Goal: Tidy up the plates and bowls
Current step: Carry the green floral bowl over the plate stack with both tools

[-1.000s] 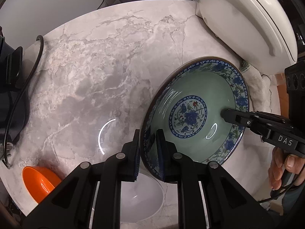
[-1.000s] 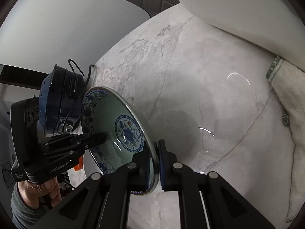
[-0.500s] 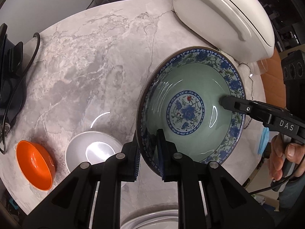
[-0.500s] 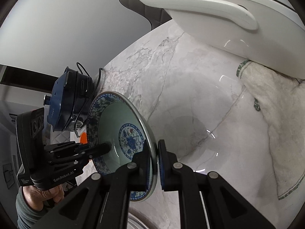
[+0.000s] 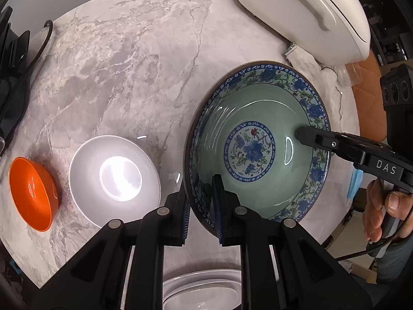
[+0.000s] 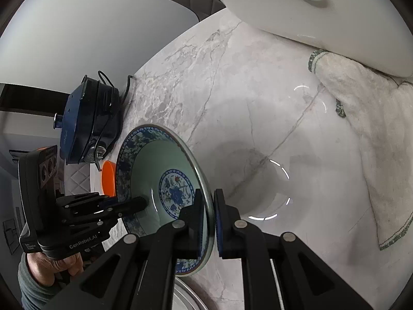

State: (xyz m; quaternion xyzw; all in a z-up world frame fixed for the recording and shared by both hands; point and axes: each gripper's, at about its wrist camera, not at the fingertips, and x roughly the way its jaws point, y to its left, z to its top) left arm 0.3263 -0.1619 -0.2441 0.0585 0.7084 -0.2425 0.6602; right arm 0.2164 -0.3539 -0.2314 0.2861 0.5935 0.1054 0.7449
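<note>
Both grippers clamp opposite rims of the green bowl [image 5: 255, 152]: left gripper [image 5: 201, 204] near, right gripper [image 6: 207, 222] at right, likely sharing its weight above the table [image 5: 124, 59].

"DAS" on right tongs [image 5: 300, 134], "GenRobot.AI" on left tongs [image 6: 144, 202]

A round grey-veined marble tabletop [image 5: 124, 72] fills the scene and reflects ring-shaped lights. Behind its far edge stands a pale wall [image 6: 98, 25] and a dark quilted chair back [image 6: 191, 2]; an orange seat [image 5: 366, 77] sits beside its right edge.
</note>
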